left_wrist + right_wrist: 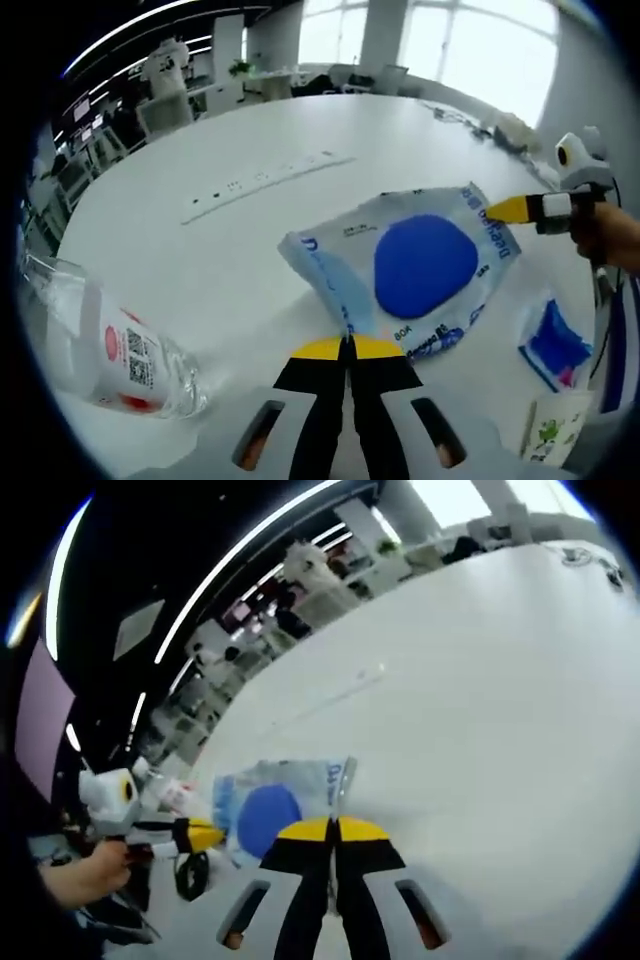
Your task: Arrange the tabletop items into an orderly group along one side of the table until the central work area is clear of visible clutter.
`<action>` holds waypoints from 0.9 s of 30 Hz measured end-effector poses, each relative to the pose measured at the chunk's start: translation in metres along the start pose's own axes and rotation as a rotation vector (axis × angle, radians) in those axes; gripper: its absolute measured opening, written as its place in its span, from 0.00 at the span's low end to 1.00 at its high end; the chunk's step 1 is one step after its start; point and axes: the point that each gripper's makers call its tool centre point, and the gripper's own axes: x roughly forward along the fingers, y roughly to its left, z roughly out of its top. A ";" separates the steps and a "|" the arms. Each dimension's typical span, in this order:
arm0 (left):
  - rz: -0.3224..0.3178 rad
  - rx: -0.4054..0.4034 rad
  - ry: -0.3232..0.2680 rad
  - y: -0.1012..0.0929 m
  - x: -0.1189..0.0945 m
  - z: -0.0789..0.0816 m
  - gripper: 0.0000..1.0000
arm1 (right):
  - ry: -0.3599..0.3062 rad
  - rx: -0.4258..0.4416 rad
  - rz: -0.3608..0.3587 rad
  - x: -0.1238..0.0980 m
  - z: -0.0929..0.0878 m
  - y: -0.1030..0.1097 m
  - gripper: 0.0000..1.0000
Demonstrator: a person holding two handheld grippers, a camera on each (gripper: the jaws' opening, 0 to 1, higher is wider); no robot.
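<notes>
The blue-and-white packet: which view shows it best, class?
The left gripper view: the packet lies large and central, its blue oval and print clear. The right gripper view shows it small, partly hidden behind the right gripper.

the left gripper view sits low over the white table [300, 130], close behind the blue-and-clear bag [410, 265], looking toward bright windows. the right gripper view looks at that bag [270, 810] from its other side, toward a dark office. both views share the bag and table [480, 710], and each sees the other gripper.
</notes>
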 end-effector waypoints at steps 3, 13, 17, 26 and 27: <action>0.002 -0.006 -0.006 -0.001 0.002 0.004 0.00 | 0.000 -0.016 -0.007 0.000 0.003 -0.003 0.00; 0.005 -0.029 0.000 0.000 0.012 0.008 0.00 | 0.013 -0.038 -0.014 0.012 0.013 -0.009 0.00; 0.016 -0.013 0.029 0.006 0.019 0.002 0.00 | 0.040 -0.055 -0.016 0.020 0.008 -0.011 0.00; 0.024 -0.039 0.054 0.014 0.026 -0.004 0.00 | 0.065 -0.072 -0.022 0.031 0.003 -0.016 0.00; 0.024 -0.040 0.054 0.015 0.027 -0.004 0.00 | 0.069 -0.079 -0.021 0.034 0.003 -0.017 0.00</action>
